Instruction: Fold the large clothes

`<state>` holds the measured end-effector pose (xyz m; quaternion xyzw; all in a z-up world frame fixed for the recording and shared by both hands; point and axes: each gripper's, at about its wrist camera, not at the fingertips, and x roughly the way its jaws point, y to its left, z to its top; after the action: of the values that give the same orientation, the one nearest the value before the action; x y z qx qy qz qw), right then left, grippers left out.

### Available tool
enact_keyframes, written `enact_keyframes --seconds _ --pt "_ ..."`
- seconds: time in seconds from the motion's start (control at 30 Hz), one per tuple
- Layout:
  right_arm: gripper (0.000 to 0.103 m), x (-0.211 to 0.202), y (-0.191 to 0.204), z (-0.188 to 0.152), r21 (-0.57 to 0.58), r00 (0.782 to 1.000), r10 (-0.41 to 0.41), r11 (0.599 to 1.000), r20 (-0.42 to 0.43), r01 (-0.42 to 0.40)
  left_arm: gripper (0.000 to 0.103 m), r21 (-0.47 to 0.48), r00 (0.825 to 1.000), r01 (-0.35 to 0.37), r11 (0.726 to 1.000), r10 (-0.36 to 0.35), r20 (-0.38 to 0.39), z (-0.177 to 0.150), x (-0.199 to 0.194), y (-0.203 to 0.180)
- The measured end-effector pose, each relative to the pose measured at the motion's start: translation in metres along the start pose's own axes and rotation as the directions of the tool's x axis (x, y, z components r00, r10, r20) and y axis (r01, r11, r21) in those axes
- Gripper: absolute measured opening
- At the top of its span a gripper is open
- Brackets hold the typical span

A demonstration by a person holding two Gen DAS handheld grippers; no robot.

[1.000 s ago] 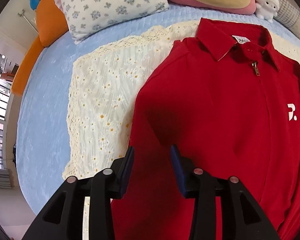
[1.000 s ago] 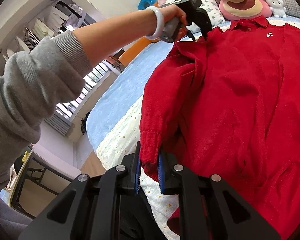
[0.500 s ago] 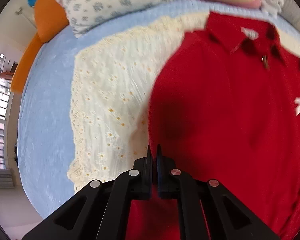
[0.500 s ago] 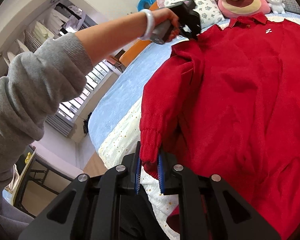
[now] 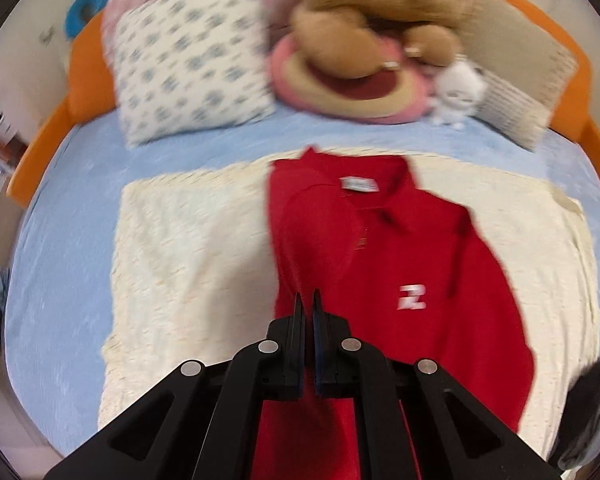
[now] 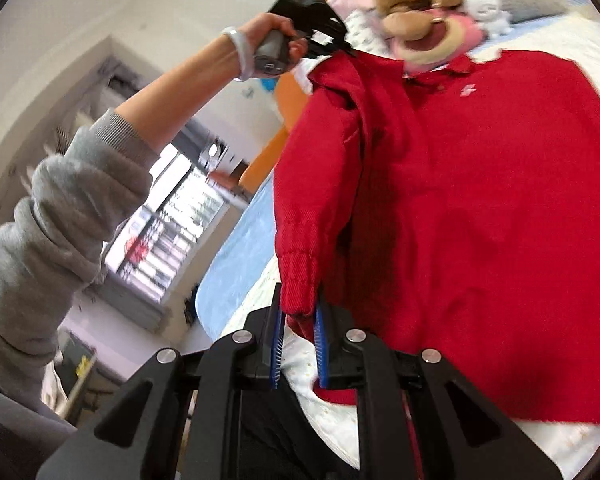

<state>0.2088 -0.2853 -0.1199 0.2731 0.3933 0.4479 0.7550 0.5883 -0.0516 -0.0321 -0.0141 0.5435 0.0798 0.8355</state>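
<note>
The left hand-held gripper, a black two-finger tool, has its jaws pressed together on a fold of the one red long-sleeved collared jacket; the right wrist view shows this gripper raised above the bed with the jacket's shoulder hanging from its tips, gripped by a hand that wears one white bracelet below a pushed-up grey sleeve. The right hand-held gripper, with two blue-padded fingers, is clamped on the ribbed cuff of the jacket's one lifted sleeve, so that sleeve hangs stretched between the two grippers while the rest of the jacket lies flat. The jacket, with one white label at the collar and one white chest logo, rests on one cream lace-edged cloth spread over the middle of the blue bed cover. Along the head edge of the bed lie one white pillow with a blue flower print, one round pink cushion, one brown plush toy on top of it, one small white plush toy and one grey-beige checked cushion. An orange bed frame curves round the head end. Windows show beyond the left side of the bed.
</note>
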Motion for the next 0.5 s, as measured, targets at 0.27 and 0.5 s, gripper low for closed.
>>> enact_keyframes --seconds 0.27,0.5 --pt "0.013 -0.075 -0.057 -0.026 0.161 0.991 -0.071 0.986 0.117 0.052 0.008 0.053 0.988 0.156 0.986 -0.156 -0.017 -0.006 0.018 -0.127" --pt "0.003 -0.123 -0.092 -0.048 0.259 0.968 -0.176 0.958 0.176 0.127 0.008 0.114 0.975 0.217 0.969 -0.211 -0.066 -0.025 0.054 -0.199"
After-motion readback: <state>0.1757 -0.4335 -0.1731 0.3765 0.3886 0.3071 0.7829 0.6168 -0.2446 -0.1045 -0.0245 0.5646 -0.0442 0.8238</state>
